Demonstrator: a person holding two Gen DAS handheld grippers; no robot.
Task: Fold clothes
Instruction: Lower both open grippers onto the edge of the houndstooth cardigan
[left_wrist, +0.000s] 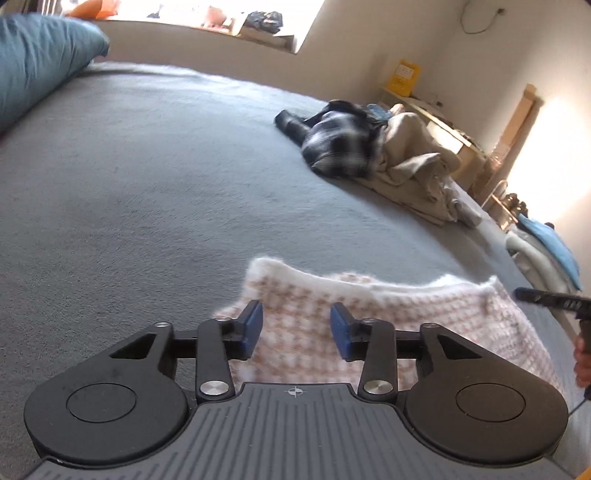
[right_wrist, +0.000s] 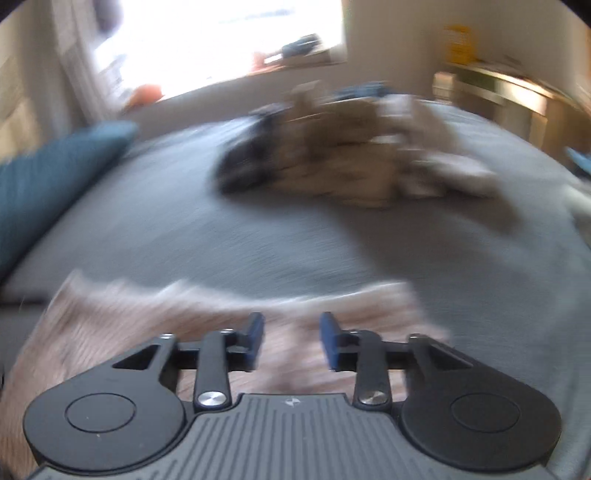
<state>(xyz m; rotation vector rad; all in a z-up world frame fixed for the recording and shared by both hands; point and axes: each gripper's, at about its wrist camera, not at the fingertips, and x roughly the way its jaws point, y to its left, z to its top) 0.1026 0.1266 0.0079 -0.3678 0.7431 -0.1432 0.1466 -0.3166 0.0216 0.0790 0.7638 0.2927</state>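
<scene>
A white-and-tan houndstooth knit garment (left_wrist: 388, 306) lies flat on the grey bed cover (left_wrist: 147, 184), its fuzzy white edge towards the far side. My left gripper (left_wrist: 297, 328) hovers over its left part, blue pads apart, with nothing pinched between them. A black part of my right gripper (left_wrist: 550, 300) shows at the garment's right edge. The right wrist view is blurred. There my right gripper (right_wrist: 291, 339) is open above the same knit garment (right_wrist: 129, 332), with no cloth between its pads.
A pile of clothes lies further back on the bed: a black-and-white plaid shirt (left_wrist: 336, 144) and a beige garment (left_wrist: 413, 162). A teal pillow (left_wrist: 37, 59) is at the far left. A wooden desk (left_wrist: 443, 125) stands beyond the bed's right edge.
</scene>
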